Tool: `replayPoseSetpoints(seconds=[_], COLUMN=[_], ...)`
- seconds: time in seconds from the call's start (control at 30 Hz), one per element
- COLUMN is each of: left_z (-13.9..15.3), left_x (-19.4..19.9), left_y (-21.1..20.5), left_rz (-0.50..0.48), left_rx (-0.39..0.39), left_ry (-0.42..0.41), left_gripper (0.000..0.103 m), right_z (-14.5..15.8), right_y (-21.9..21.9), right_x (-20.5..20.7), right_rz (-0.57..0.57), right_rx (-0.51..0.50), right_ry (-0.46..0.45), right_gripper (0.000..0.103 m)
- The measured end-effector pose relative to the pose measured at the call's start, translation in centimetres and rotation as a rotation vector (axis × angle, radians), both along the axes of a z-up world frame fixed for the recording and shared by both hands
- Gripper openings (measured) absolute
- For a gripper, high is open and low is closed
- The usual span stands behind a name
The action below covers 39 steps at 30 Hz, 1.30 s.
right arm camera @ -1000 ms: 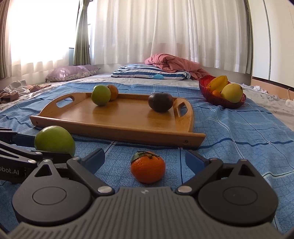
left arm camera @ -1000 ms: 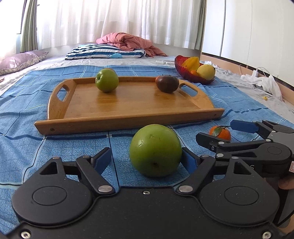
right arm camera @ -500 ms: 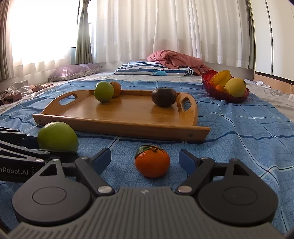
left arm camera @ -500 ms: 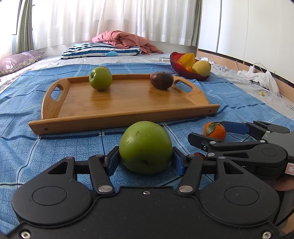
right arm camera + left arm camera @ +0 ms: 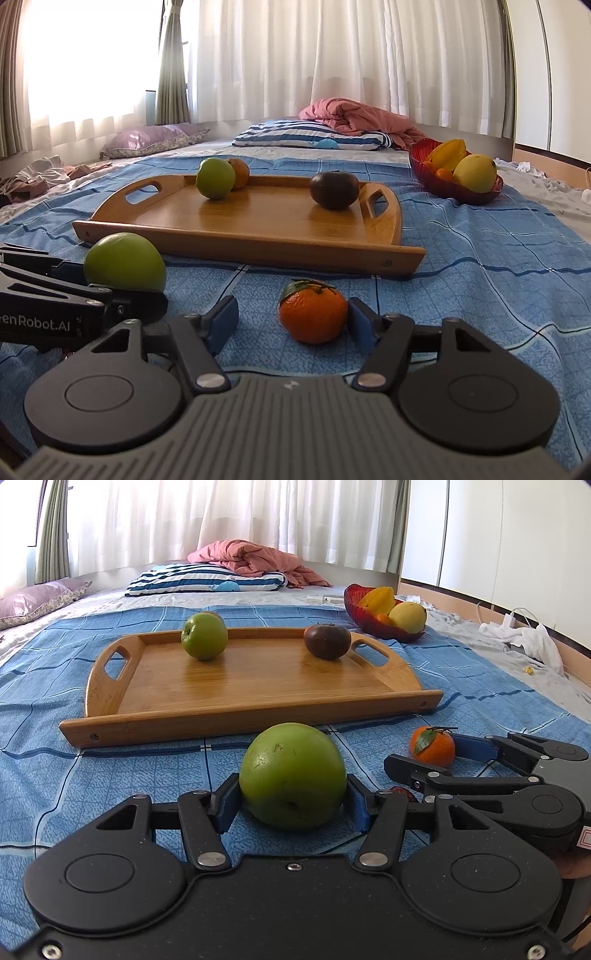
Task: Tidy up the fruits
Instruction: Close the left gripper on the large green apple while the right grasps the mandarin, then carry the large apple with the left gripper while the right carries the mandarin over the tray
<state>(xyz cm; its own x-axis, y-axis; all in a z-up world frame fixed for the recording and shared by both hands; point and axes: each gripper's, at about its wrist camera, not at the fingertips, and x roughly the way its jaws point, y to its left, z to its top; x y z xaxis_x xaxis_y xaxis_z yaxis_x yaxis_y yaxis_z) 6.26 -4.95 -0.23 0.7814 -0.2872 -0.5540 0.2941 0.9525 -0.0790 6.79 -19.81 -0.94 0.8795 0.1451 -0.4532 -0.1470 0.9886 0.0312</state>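
Note:
A large green fruit rests on the blue bedspread in front of the wooden tray. My left gripper is shut on it, both blue pads pressed to its sides. To its right lies a tangerine with a leaf, between the pads of my right gripper. Those jaws are closing: the right pad touches the tangerine and the left pad stands clear of it. On the tray sit a green apple, a dark round fruit and an orange behind the apple.
A red bowl holding yellow and orange fruit stands beyond the tray's right end. Pillows and a pink blanket lie at the far end of the bed. White cloth and cables lie off the bed on the right.
The left jaws came together onto the large green fruit. The right jaws narrowed around the tangerine. Neither hand shifted.

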Motion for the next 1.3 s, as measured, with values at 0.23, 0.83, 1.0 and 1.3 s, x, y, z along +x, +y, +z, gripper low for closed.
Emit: replayPoseSetpoints(seconds=[0.23, 0.83, 1.0, 1.3], left_z=[0.0, 1.2, 2.1, 4.2], left_x=[0.1, 0.6, 0.8, 3.0], left_y=[0.0, 0.1, 0.3, 0.9], left_rz=[0.002, 0.052, 0.063, 0.102], left_rx=[0.007, -0.007, -0.009, -0.004], left_ry=[-0.001, -0.018, -0.049, -0.066], left_gripper=[0.056, 0.056, 0.056, 0.056], right_z=[0.1, 1.2, 1.9, 3.8], right_y=[-0.5, -0.5, -0.5, -0.4], right_x=[-0.1, 0.5, 1.0, 2.6], right_rz=[-0.033, -0.06, -0.061, -0.055], right_rx=[0.024, 0.019, 0.029, 0.035], right_ry=[0.0, -0.025, -0.039, -0.081], right_gripper=[0.055, 0.042, 0.042, 0.042])
